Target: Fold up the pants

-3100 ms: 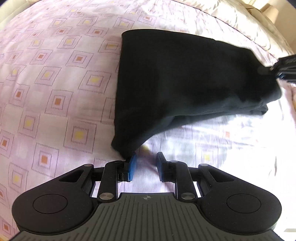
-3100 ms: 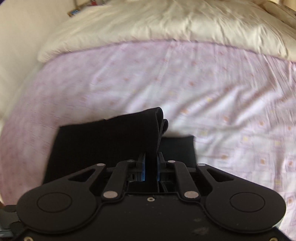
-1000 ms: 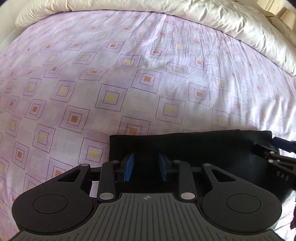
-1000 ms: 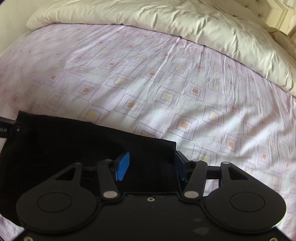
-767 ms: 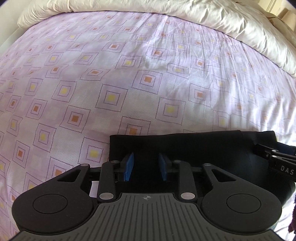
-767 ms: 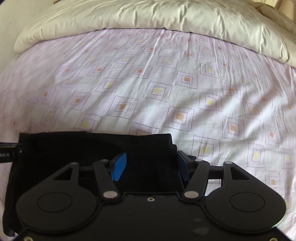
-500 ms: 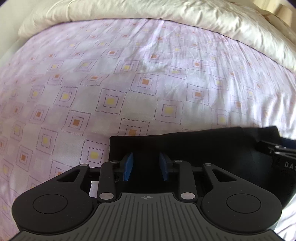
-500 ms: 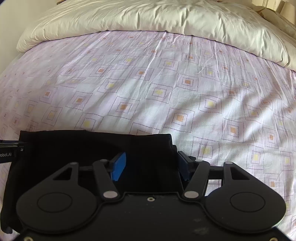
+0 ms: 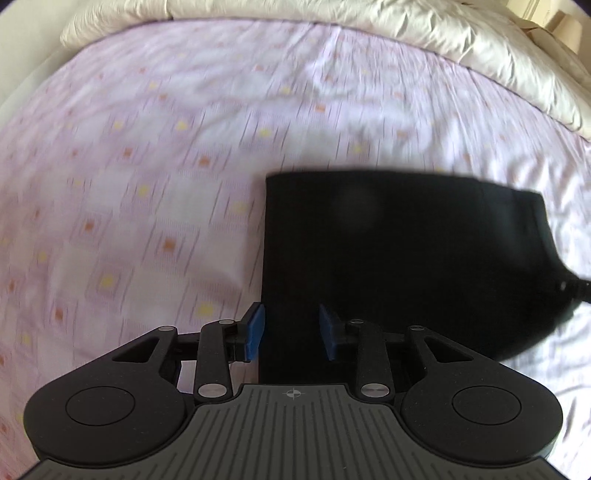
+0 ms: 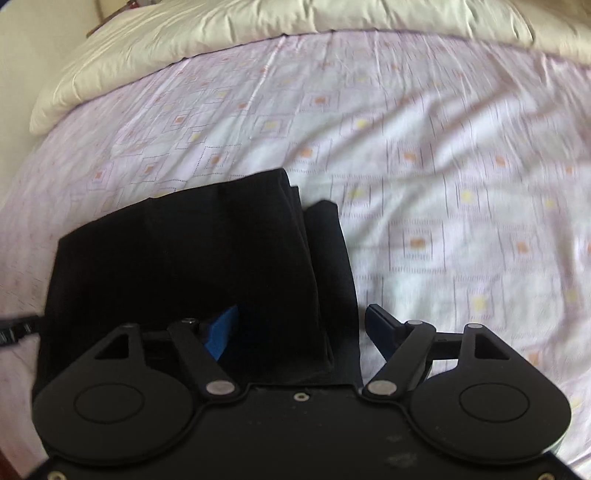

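The black pants [image 9: 399, 251] lie folded in a flat rectangle on the bed. In the left wrist view my left gripper [image 9: 291, 330] hovers over their near left edge. Its jaws are opening and the blue pads [image 9: 255, 328] press on nothing. From the right wrist camera, the pants [image 10: 192, 251] show stacked layers along their right edge. My right gripper [image 10: 303, 326] straddles that edge, its jaws opening wide and clear of the cloth. Each gripper shows as a dark tip at the other view's edge: right gripper [image 9: 570, 291], left gripper [image 10: 14, 330].
A pale purple sheet [image 9: 147, 166] with small square patterns covers the bed around the pants. A cream duvet [image 10: 221, 33] is bunched along the far side, also seen as the cream duvet [image 9: 443, 40] from the left.
The pants, lifted by the right gripper three seconds ago, now lie flat. In the last second both grippers drew back over them, so more cloth shows ahead. The right jaws spread wider.
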Action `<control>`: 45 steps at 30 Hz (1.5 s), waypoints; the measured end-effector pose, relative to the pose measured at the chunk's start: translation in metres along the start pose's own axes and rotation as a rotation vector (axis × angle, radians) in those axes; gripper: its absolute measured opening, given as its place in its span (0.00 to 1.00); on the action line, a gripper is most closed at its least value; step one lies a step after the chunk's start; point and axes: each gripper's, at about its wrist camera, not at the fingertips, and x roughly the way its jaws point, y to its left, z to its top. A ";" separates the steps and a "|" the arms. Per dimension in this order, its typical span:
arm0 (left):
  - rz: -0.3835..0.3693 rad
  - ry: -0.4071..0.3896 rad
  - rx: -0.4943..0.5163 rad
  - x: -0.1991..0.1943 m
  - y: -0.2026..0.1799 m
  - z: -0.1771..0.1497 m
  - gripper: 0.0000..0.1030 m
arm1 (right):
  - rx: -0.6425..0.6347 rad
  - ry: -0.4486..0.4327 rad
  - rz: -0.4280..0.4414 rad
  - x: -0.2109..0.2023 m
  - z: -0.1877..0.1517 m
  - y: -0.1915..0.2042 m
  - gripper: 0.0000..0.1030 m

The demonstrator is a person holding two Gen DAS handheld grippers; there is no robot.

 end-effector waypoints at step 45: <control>-0.095 -0.135 0.120 -0.084 0.079 0.011 0.14 | -0.055 -0.052 0.310 -0.086 -0.023 0.113 0.23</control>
